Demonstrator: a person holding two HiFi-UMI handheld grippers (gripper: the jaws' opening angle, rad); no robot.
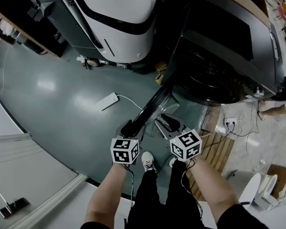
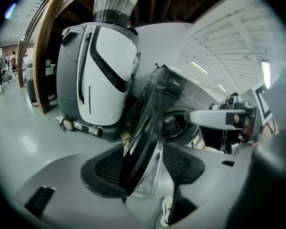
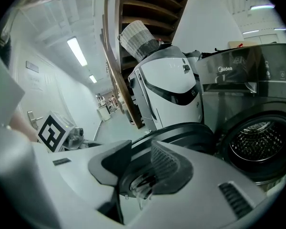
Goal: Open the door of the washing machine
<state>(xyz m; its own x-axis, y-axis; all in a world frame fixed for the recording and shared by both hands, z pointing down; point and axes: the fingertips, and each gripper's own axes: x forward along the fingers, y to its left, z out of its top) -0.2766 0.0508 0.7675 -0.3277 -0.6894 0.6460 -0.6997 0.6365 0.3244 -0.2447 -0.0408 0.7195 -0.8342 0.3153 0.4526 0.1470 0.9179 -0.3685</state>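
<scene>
Two grippers clamp one door (image 1: 150, 106). The left gripper (image 1: 128, 128) takes its edge between its fingers (image 2: 105, 170). These stand fairly wide apart, one on each face, and are clenched on the dark rim and the bulging glass. The right gripper (image 1: 170, 124) sits just beside it on the same door, its fingers (image 3: 170, 162) likewise parted and closed over the round rim. The door stands swung out from the washing machine (image 1: 229, 46), edge-on toward the person, and the drum (image 3: 257, 142) shows in the open mouth behind it. A white and grey machine (image 1: 119, 18) stands next to the washing machine.
</scene>
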